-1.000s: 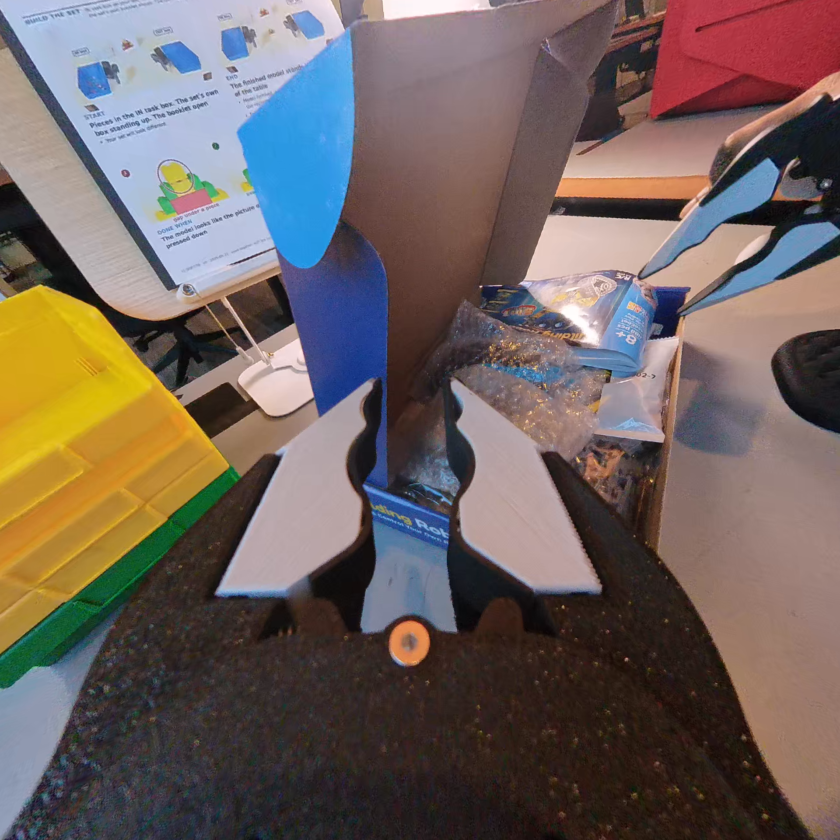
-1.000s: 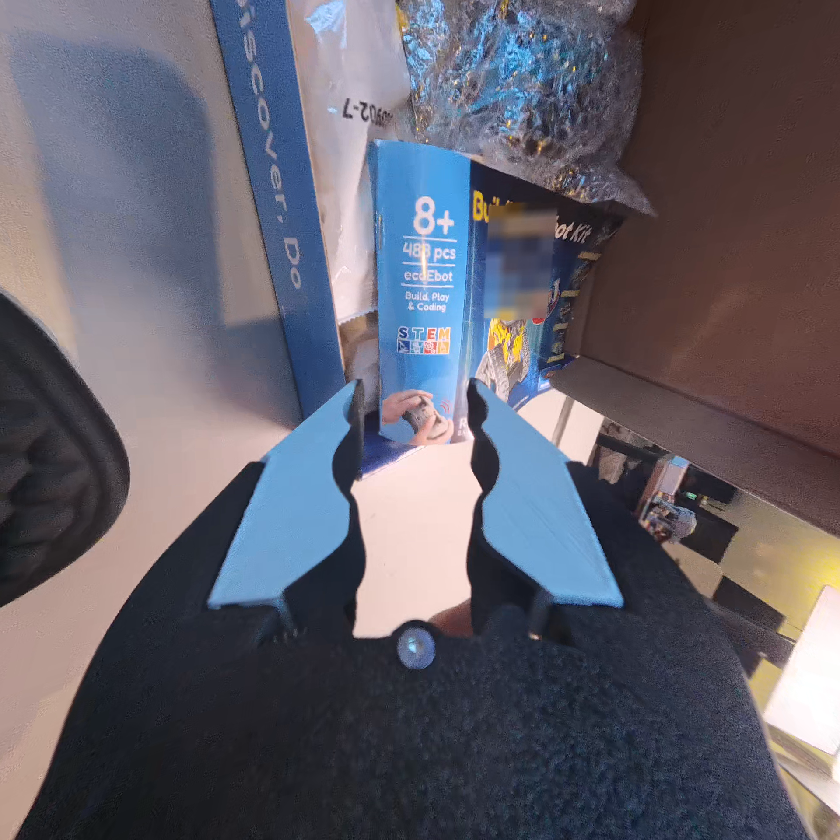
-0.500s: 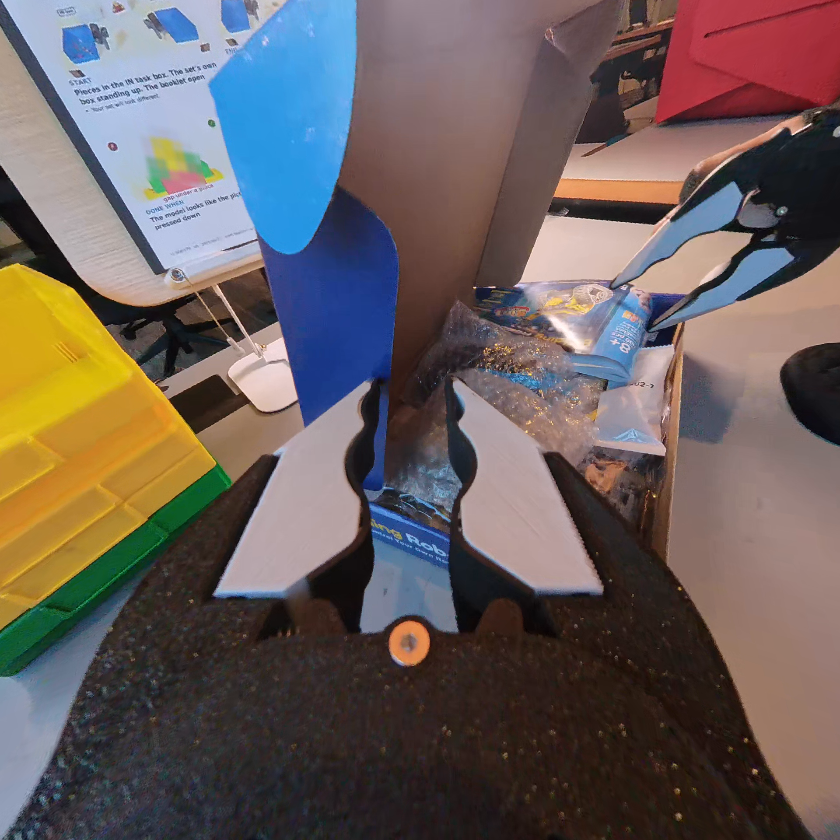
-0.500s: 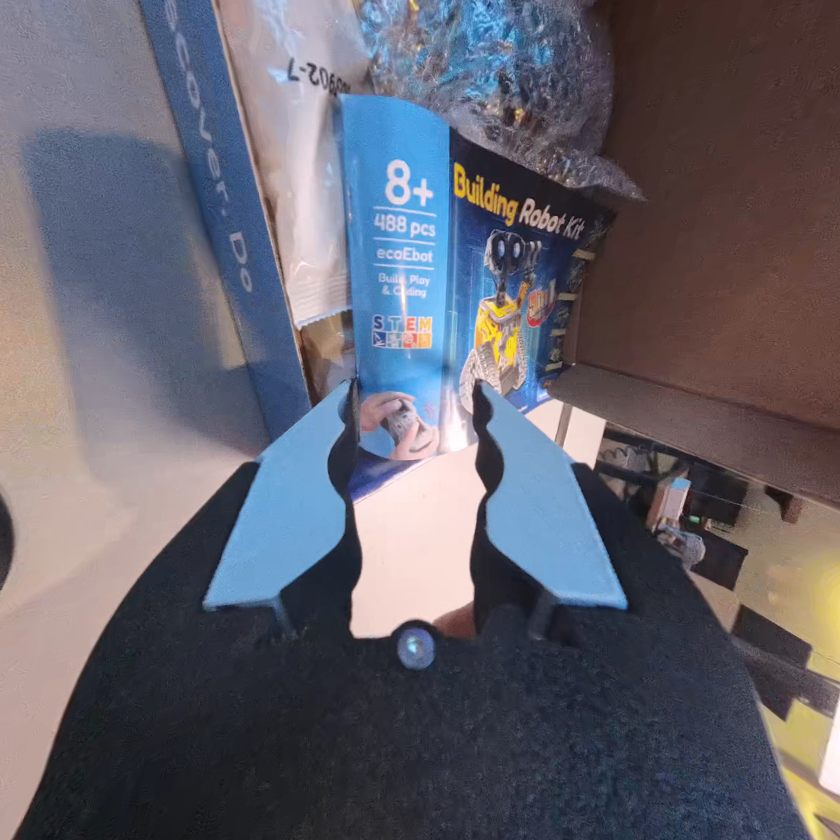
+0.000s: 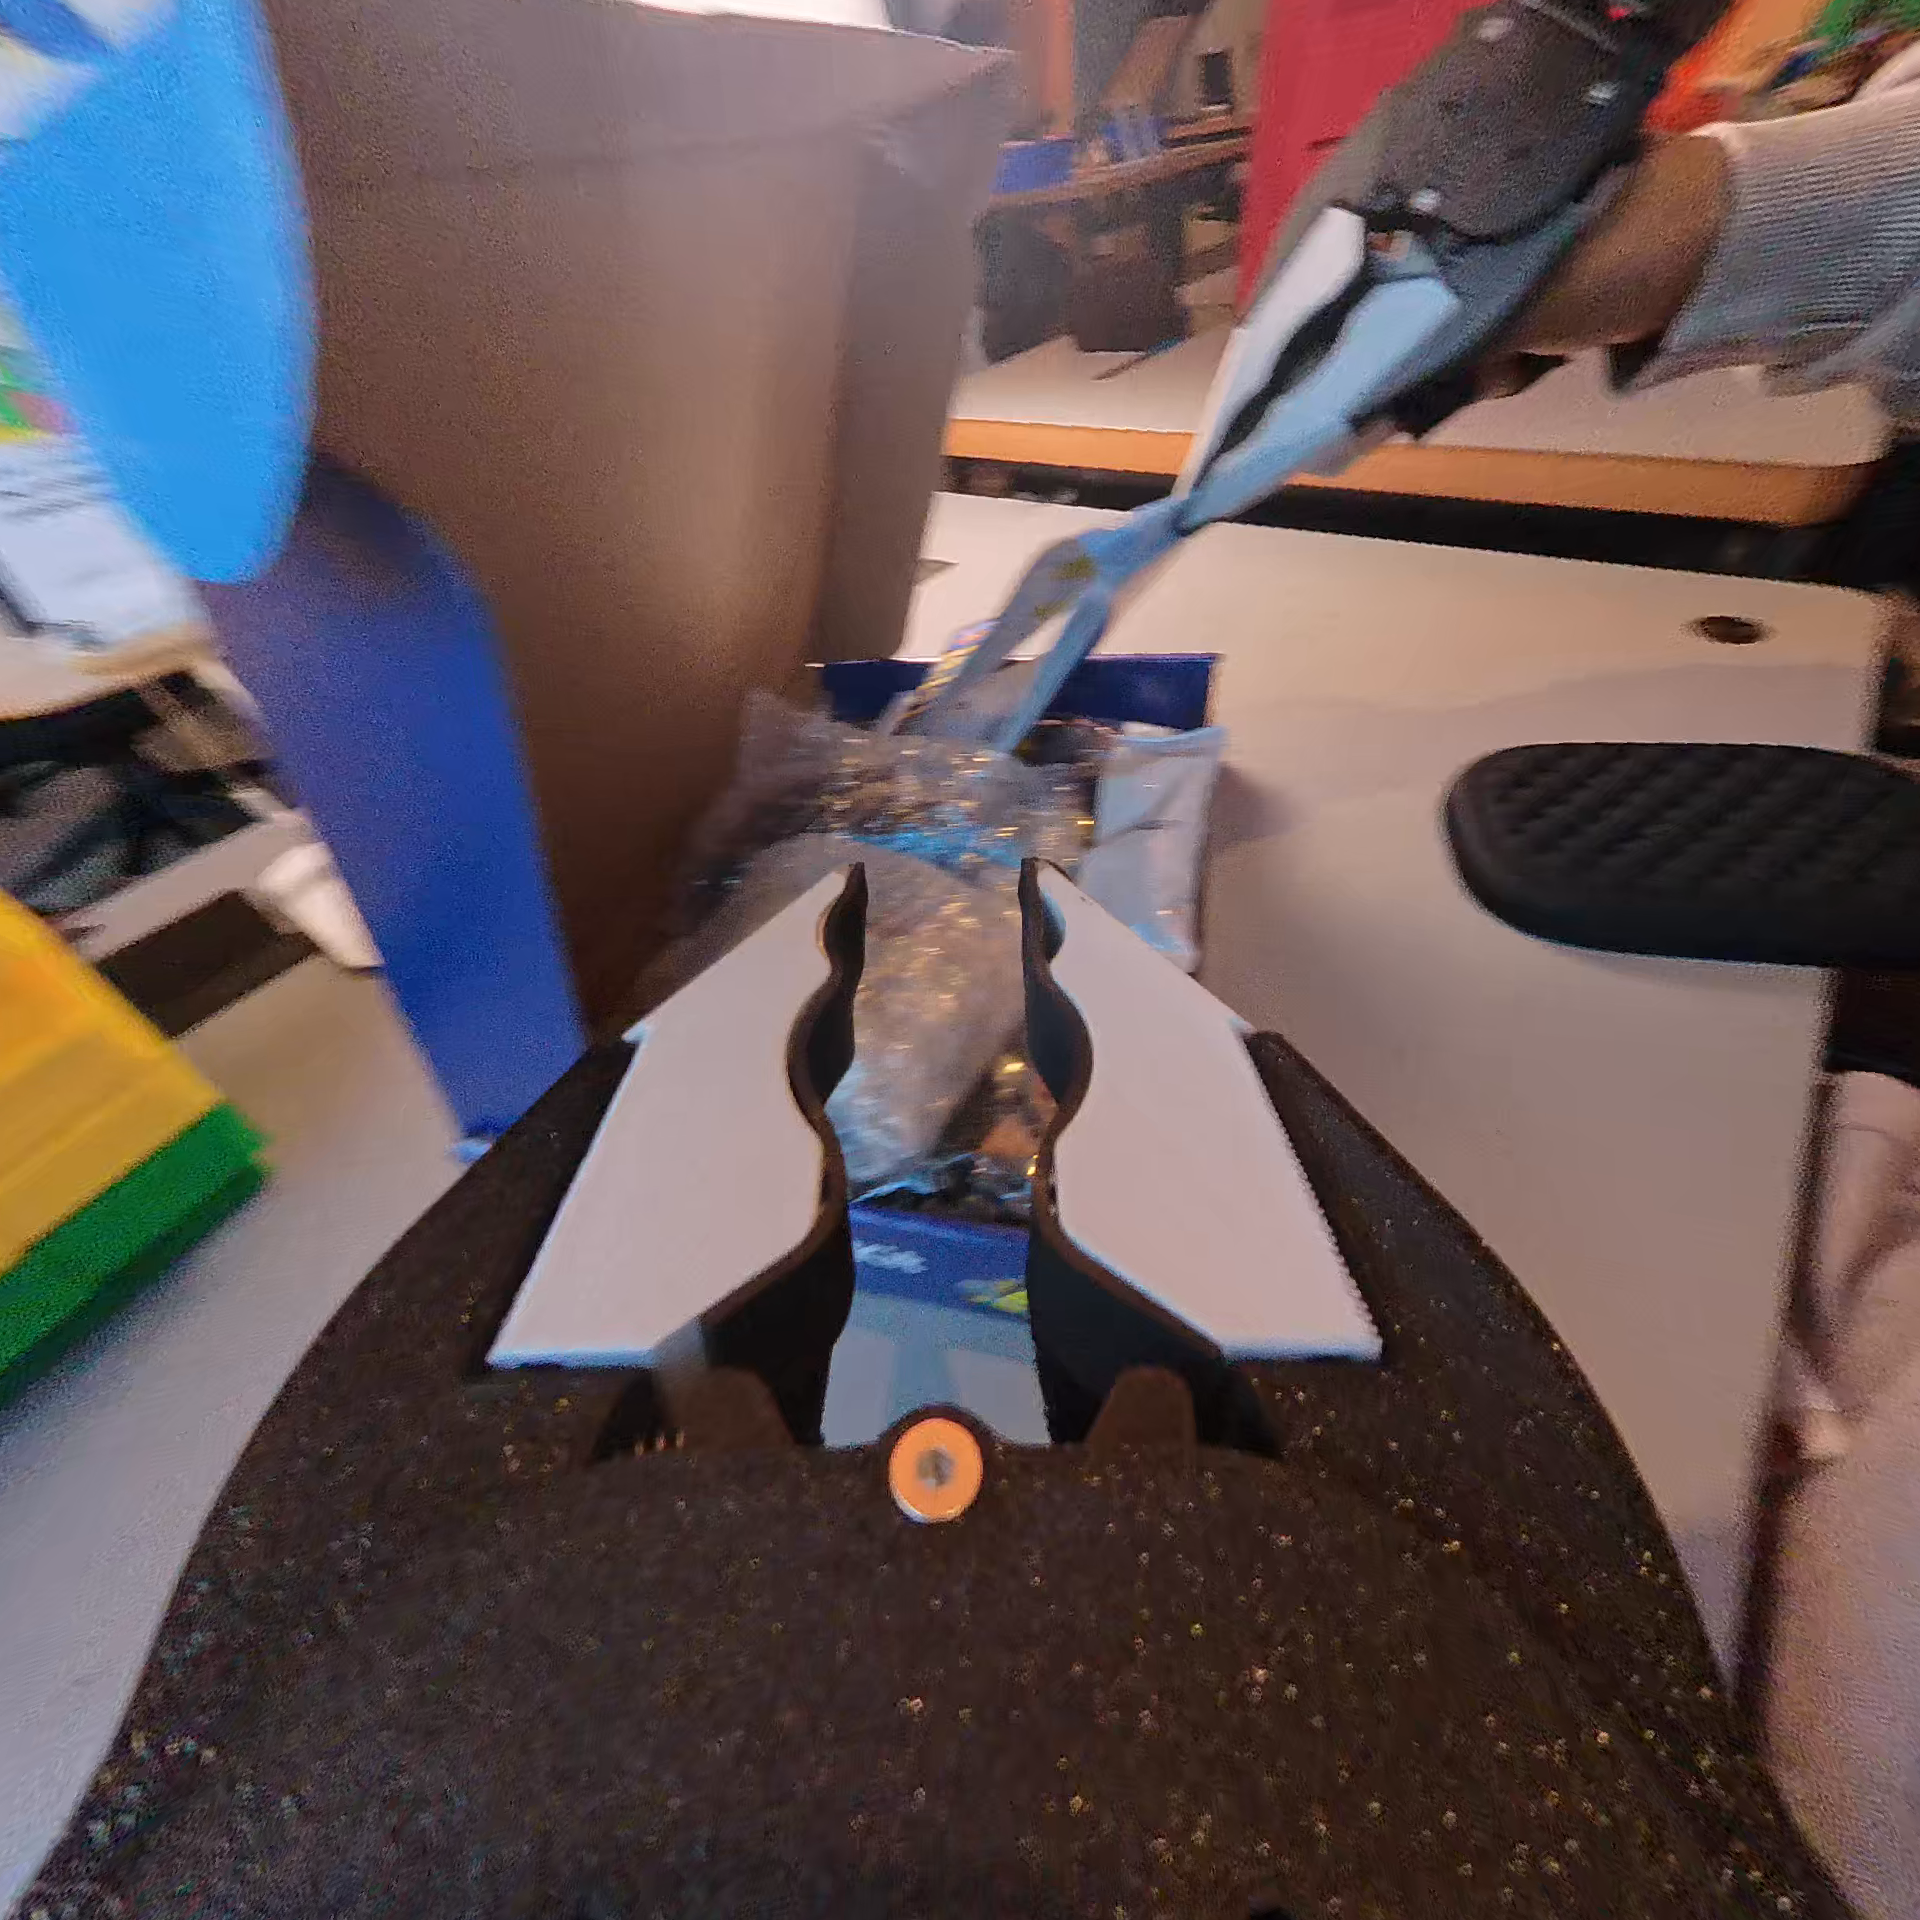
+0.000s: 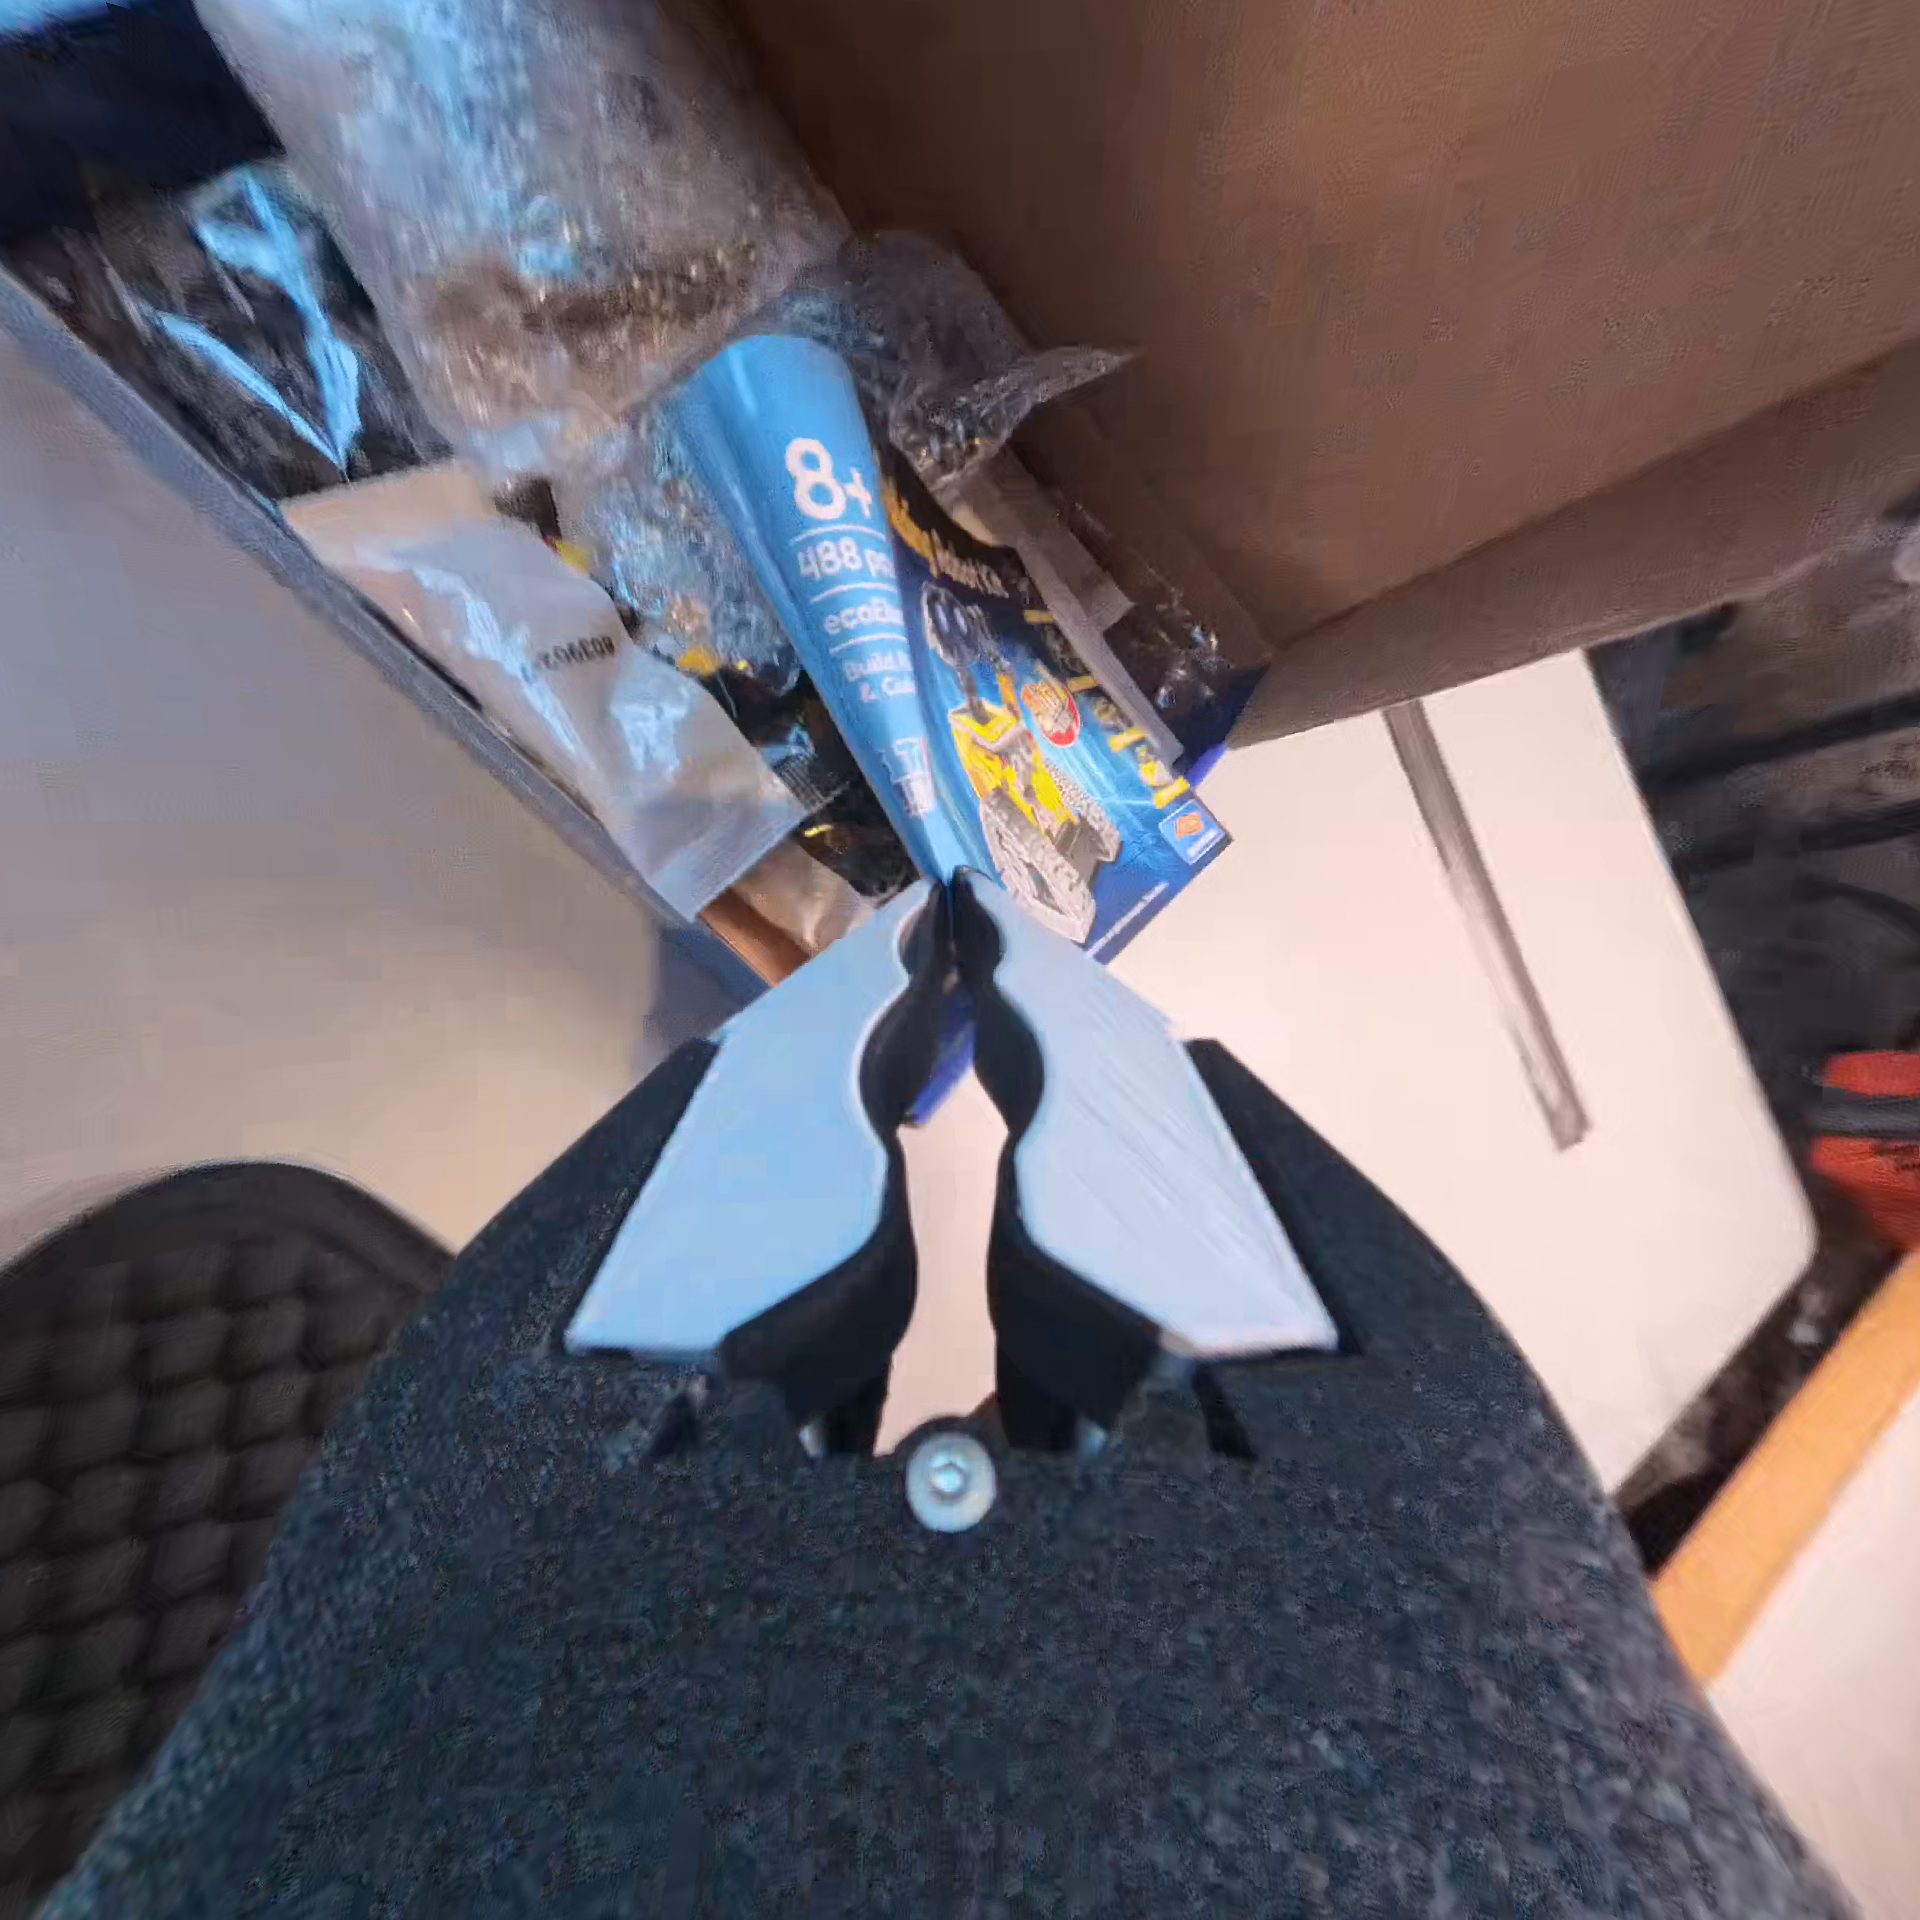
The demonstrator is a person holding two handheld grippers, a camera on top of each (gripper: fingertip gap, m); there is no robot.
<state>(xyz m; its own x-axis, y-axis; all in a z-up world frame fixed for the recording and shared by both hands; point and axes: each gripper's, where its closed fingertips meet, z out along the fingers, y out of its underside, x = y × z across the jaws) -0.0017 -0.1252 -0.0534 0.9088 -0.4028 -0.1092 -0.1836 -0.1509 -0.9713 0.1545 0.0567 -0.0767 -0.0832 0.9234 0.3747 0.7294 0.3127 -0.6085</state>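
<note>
Left wrist view first: the left claw (image 5: 940, 894) has its two white fingers spread apart with nothing between them, hovering just over the near end of an open blue cardboard box (image 5: 940, 1262) that sits on the pale grey surface (image 5: 1455, 1039). Right under the tips is a crinkly clear bubble-wrap bag (image 5: 925, 997) stuffed into the box, and a small white plastic pouch (image 5: 1148, 831) lies along the box's right side. The brown inside of the box lid (image 5: 623, 416) stands upright on the left. Farther back, the right claw (image 5: 1184, 509) comes down at an angle and pinches the top edge of a glossy blue printed booklet (image 5: 1039, 634), which tilts up out of the far end of the box. A black textured pad (image 5: 1683, 852) is off to the right, and a yellow-and-green plastic bin (image 5: 104, 1143) sits at the left edge (pretty blurry over there).

Right wrist view: the right claw (image 6: 951, 883) has its light blue fingers pressed together on the bottom corner of the blue booklet (image 6: 935, 665), which curls into a bit of a cone shape. Its upper end is still among the bags in the box, between the white pouch (image 6: 551, 665) and the brown lid (image 6: 1351, 260). Bubble-wrap bag (image 6: 540, 208) is just behind it.
</note>
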